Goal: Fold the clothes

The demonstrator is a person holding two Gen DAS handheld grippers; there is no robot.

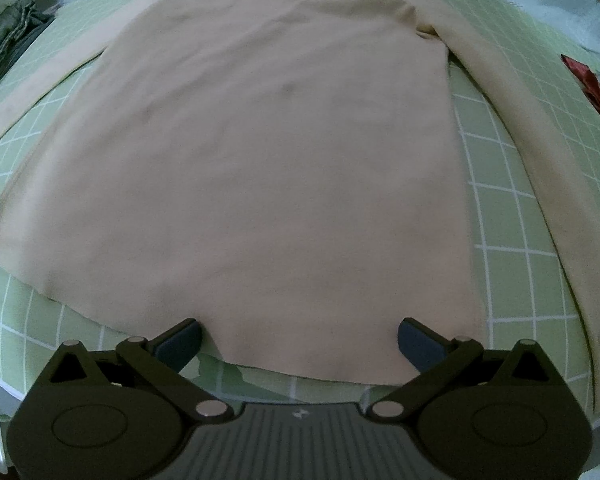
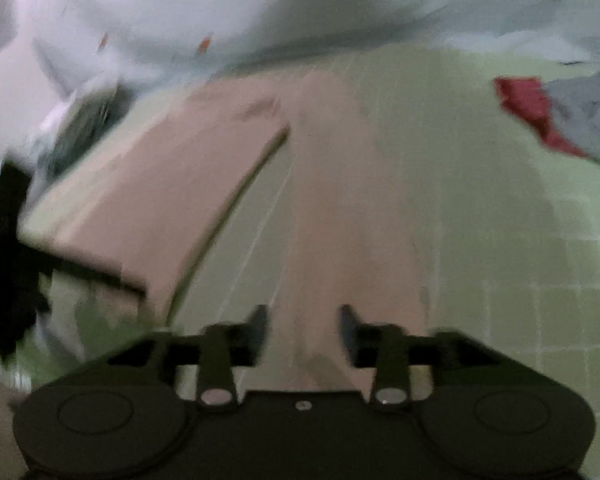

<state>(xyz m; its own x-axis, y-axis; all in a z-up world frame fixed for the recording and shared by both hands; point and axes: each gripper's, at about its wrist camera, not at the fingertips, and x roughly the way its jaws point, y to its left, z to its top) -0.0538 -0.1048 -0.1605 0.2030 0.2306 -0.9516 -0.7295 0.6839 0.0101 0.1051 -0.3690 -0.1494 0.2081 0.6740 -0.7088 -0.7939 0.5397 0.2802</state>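
Both tools gape, left, right blurred, over cream shirt.

A green grid mat lies under a red cloth.

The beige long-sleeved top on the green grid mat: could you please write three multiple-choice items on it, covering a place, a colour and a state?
1. Where is the left hand-held gripper?
A. at the top's bottom hem
B. at its collar
C. off the mat

2. What colour is the mat?
A. blue
B. green with white lines
C. plain black

3. How does the beige top lie?
A. crumpled
B. spread flat, sleeves out
C. folded in a square

Answers: 1 A, the open jaws straddle the near hem. 2 B, a pale grid shows beside the cloth. 3 B, the right sleeve stretches along the body.
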